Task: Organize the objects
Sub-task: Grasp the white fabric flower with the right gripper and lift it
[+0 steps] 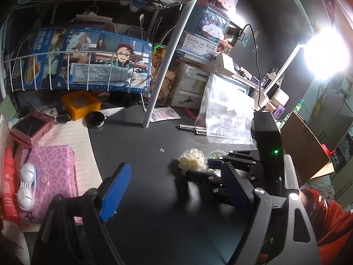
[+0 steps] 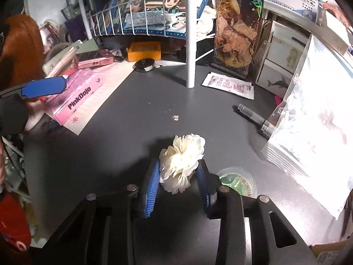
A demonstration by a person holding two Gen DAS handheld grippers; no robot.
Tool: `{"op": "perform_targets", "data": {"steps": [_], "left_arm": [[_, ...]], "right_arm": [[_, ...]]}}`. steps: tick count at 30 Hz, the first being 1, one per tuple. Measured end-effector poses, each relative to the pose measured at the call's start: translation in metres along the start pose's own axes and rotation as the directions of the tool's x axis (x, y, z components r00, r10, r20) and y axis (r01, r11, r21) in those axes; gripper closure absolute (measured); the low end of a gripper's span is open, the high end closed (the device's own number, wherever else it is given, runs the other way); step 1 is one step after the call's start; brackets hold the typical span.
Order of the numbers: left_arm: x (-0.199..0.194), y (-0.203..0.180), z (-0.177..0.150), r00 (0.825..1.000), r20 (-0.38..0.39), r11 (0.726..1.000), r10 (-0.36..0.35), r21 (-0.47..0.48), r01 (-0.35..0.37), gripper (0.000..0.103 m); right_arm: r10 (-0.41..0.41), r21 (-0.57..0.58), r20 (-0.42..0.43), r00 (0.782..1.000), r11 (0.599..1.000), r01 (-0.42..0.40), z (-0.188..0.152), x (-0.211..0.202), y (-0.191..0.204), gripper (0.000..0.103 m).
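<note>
A white fabric flower (image 2: 182, 161) sits between the blue pads of my right gripper (image 2: 179, 176), which is shut on it just above the dark desk (image 2: 132, 145). The flower (image 1: 193, 162) and the right gripper (image 1: 205, 173) also show in the left wrist view, at middle right. My left gripper (image 1: 174, 181) is open and empty, hovering over the desk to the left of the flower; one of its fingers (image 2: 44, 87) shows at the left edge of the right wrist view.
A green-lidded cup (image 2: 239, 182) sits right of the flower. A clear zip bag (image 2: 308, 121), pens (image 2: 253, 116), a sachet (image 2: 229, 85), a white rack pole (image 2: 190, 33), a black round tin (image 2: 144, 64), an orange box (image 2: 144, 50), a pink pouch (image 1: 50, 176) and a pink camera (image 1: 30, 127) ring the desk.
</note>
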State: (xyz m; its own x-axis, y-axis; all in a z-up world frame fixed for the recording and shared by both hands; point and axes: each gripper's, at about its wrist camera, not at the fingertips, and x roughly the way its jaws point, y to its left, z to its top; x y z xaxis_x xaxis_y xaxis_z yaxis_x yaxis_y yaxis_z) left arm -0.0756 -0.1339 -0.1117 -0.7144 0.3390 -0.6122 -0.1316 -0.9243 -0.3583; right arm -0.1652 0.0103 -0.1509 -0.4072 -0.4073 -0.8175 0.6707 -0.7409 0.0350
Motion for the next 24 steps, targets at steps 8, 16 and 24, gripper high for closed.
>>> {"op": "perform_targets", "data": {"steps": [8, 16, 24], "left_arm": [[-0.005, -0.020, -0.004, 0.997, -0.034, 0.997, -0.064, 0.028, 0.065, 0.022], [-0.023, -0.068, -0.002, 0.975, -0.047, 0.972, -0.219, 0.081, 0.222, 0.030], [-0.035, -0.135, 0.021, 0.937, -0.052, 0.923, -0.345, 0.164, 0.349, 0.058]], "right_arm": [[0.098, -0.013, 0.062, 0.993, 0.995, -0.097, -0.010, -0.044, 0.022, 0.083], [0.143, -0.087, 0.219, 0.965, 0.988, -0.127, -0.026, -0.136, 0.054, 0.083], [0.082, -0.087, 0.337, 0.938, 0.995, -0.056, -0.049, -0.210, 0.038, 0.083]]}}
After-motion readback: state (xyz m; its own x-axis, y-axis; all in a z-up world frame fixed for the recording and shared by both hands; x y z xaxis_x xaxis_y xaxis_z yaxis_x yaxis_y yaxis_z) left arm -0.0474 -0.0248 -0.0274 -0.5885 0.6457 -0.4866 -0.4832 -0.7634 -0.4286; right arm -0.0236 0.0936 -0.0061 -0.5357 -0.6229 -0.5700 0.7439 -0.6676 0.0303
